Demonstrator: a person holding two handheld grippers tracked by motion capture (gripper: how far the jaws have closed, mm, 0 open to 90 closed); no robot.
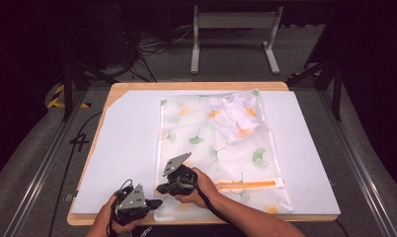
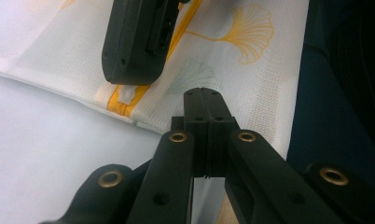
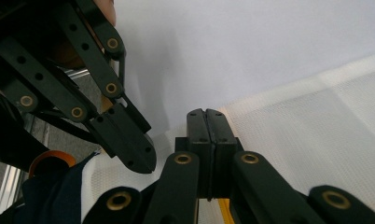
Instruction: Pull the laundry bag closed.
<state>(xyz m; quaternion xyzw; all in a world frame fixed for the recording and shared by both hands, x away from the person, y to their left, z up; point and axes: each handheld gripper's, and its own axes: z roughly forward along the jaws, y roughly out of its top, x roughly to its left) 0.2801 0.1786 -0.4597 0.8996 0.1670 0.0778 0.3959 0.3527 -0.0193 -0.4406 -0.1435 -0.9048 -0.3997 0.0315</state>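
The right tool (image 1: 162,189) is sitting at the near left corner of the bag, its two black jaws pressed fully together; the right gripper view shows the closed tips lying on the mesh edge, but whether any fabric is pinched between them I cannot tell. The left tool (image 1: 156,203) is resting just beside it, a little nearer the person, jaws likewise closed flat against each other over the bag's near hem, and again no caught fabric is making itself plain. The two tools are pointing toward each other, tips near but apart.

Going by size: the wooden counter (image 1: 196,86) is carrying a large white sheet (image 1: 127,138) that is covering almost all of its top. On that sheet a translucent white mesh laundry bag printed with green and orange ginkgo leaves (image 1: 196,136) is lying flat, stretching from the far middle down to the near edge, where both tools are meeting it. Inside its far right corner a crumpled white garment (image 1: 236,116) is bunching up, well apart from the tools. An orange zipper strip (image 1: 251,184) is running across the bag's near end, just to the right of the right hand (image 1: 201,185); in the left gripper view its end with a small white pull (image 2: 128,94) is lying directly under the right tool's tip.
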